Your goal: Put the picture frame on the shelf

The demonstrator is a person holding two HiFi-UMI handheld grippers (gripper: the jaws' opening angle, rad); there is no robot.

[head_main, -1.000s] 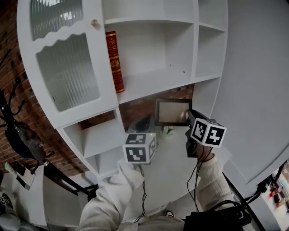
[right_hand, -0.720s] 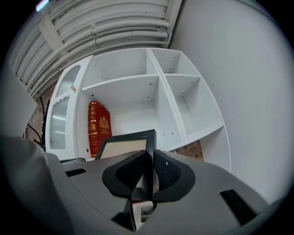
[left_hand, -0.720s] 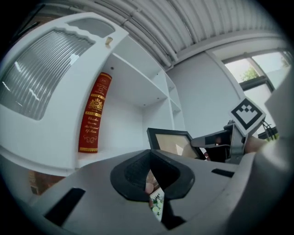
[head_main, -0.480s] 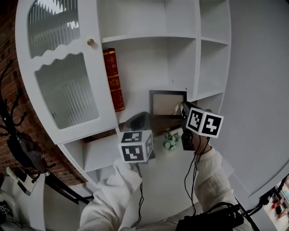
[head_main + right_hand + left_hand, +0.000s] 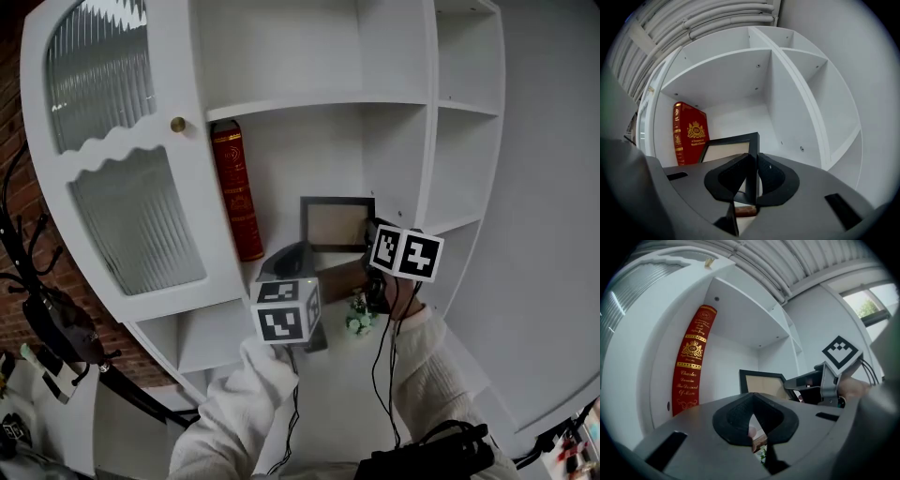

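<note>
Frame (image 5: 336, 223), upright, its right edge pinched between the jaws of the right gripper (image 5: 373, 234), inside the shelf (image 5: 398, 141) bay that holds the book (image 5: 236, 192), to the book's right and apart from it. Whether its base touches the board cannot be told. Left gripper (image 5: 286, 261) hangs lower, jaws closed on nothing. Advised: lower until the base bears squarely, lean the top slightly back, release only once it stands, then withdraw straight outward. Count: one frame, one book, two grippers, one flower sprig (image 5: 358, 315).
</note>
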